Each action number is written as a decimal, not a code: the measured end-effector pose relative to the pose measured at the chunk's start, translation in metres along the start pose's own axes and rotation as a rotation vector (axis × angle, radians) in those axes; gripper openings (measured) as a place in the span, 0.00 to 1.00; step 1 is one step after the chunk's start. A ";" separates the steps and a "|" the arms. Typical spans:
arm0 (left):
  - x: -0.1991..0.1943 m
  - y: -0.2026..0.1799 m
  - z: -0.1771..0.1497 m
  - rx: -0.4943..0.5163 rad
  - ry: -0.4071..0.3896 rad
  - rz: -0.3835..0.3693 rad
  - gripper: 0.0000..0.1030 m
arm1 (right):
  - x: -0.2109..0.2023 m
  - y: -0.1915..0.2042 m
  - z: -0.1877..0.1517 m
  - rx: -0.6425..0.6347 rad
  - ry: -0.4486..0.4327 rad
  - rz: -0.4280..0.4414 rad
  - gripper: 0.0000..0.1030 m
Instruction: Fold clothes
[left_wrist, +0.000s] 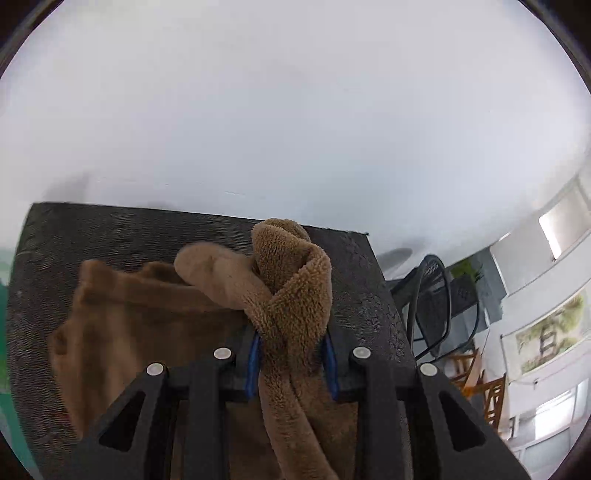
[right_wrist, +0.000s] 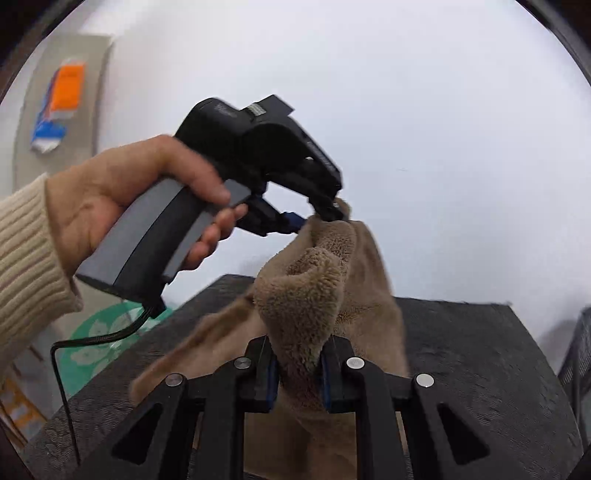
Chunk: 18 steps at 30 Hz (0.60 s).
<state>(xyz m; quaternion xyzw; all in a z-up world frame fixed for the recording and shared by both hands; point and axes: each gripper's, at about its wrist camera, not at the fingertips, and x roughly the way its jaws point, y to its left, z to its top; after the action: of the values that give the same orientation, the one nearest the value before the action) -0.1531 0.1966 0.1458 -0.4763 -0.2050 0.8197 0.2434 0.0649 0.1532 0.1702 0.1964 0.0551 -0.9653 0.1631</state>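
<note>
Right claw (right_wrist: 297, 365) pinches brown fleece cloth (right_wrist: 306, 295) above the dark bench (right_wrist: 480, 369); left claw (left_wrist: 291, 363) pinches it too.

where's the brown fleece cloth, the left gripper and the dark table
brown fleece cloth (right_wrist: 306, 295): right wrist view, on the raised fuzzy fold
left gripper (right_wrist: 319, 218): right wrist view, at the fingertips pinching the cloth's edge
dark table (left_wrist: 122, 232): left wrist view, on bare top
</note>
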 end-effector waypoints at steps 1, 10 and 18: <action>-0.007 0.016 -0.002 -0.018 -0.007 0.004 0.30 | 0.005 0.012 0.000 -0.014 0.006 0.015 0.18; -0.018 0.136 -0.031 -0.173 -0.030 -0.032 0.30 | 0.053 0.096 -0.025 -0.140 0.116 0.096 0.18; -0.003 0.188 -0.056 -0.249 -0.029 -0.112 0.31 | 0.076 0.125 -0.052 -0.218 0.213 0.106 0.18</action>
<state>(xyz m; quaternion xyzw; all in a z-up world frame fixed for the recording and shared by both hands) -0.1407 0.0509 0.0149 -0.4789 -0.3347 0.7798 0.2248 0.0602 0.0221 0.0867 0.2816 0.1660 -0.9173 0.2273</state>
